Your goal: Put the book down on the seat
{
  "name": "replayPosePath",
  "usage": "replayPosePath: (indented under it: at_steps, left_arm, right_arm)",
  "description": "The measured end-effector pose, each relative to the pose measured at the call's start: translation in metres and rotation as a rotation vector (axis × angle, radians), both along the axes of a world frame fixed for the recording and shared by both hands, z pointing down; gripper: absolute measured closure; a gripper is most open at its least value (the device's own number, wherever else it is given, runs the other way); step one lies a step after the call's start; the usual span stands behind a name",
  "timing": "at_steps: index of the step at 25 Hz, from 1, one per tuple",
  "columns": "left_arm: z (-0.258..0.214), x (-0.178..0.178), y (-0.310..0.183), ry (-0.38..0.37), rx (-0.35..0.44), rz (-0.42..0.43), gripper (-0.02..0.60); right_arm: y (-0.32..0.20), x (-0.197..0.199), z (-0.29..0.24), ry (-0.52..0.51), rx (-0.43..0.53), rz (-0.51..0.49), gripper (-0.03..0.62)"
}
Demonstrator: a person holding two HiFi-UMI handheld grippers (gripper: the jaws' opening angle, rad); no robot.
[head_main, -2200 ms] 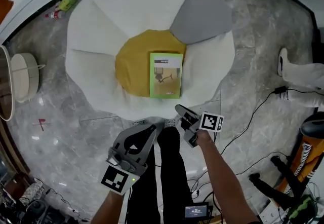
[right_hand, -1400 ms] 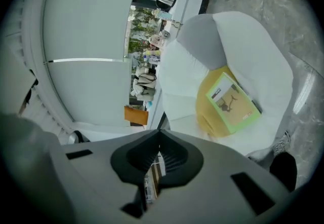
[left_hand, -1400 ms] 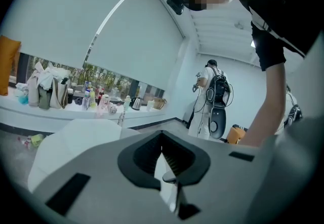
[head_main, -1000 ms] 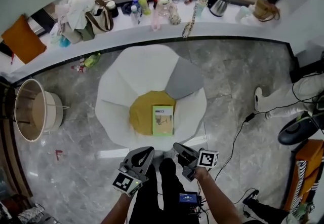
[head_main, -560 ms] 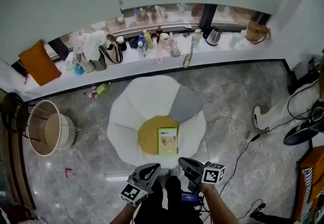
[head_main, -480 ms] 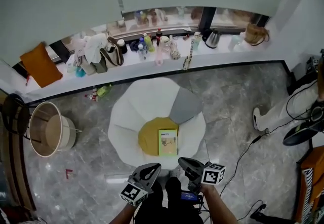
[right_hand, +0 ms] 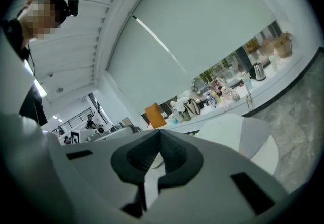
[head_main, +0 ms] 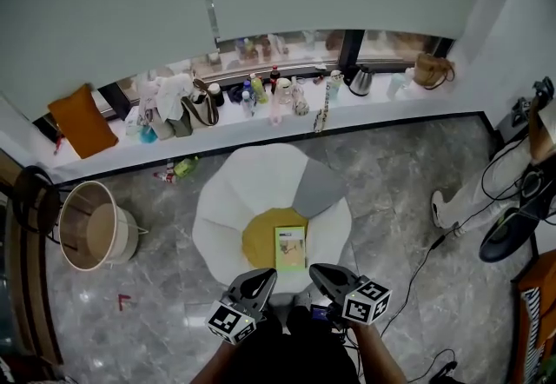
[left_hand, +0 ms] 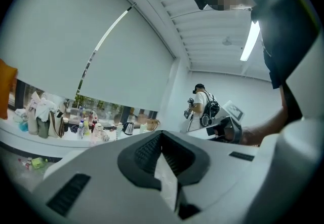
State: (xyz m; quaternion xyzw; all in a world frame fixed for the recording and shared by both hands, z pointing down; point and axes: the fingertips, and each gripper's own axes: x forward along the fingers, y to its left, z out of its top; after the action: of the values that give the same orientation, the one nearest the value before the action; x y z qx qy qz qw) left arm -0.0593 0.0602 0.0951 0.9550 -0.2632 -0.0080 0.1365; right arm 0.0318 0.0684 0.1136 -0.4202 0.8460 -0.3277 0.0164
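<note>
- Head view: the book [head_main: 291, 248] lies flat on the yellow middle of the seat [head_main: 228, 208], just right of centre, where it lay before; the seat now looks smaller and farther off. The left gripper [head_main: 257, 281] and right gripper [head_main: 325, 274] hang near the person, clear of the seat
- Left gripper view: jaws pressed together, nothing between them
- Right gripper view: jaws together, empty; the seat lies beyond, to the right

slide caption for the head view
Green book lies on the flower-shaped seat; left gripper and right gripper shut, empty.
</note>
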Motion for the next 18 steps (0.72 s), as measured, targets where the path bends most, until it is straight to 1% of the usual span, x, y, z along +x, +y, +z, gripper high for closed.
replayPosePath:
  at_steps: [3, 5, 7, 10, 13, 18]
  left_arm:
    - [-0.009, -0.004, 0.01, -0.003, 0.021, 0.015, 0.569]
    - [-0.017, -0.007, 0.014, -0.003, 0.036, 0.021, 0.569]
    - [-0.024, -0.011, 0.022, 0.008, 0.028, 0.015, 0.569]
    - [-0.031, -0.015, 0.029, 0.024, 0.029, 0.004, 0.569]
    - [-0.038, -0.013, 0.03, 0.022, 0.029, 0.019, 0.569]
    - [-0.044, -0.014, 0.034, 0.019, 0.036, 0.025, 0.569]
  right_arm:
    - [0.012, 0.0, -0.01, 0.039, 0.06, 0.001, 0.58]
    - [0.017, -0.001, -0.02, 0.039, 0.093, 0.008, 0.58]
    - [0.027, -0.002, -0.03, 0.032, 0.119, 0.018, 0.58]
    - [0.035, -0.002, -0.04, 0.003, 0.151, 0.034, 0.58]
    - [0.037, -0.001, -0.047, -0.047, 0.151, 0.041, 0.58]
    - [0.049, 0.004, -0.059, -0.089, 0.16, 0.04, 0.58]
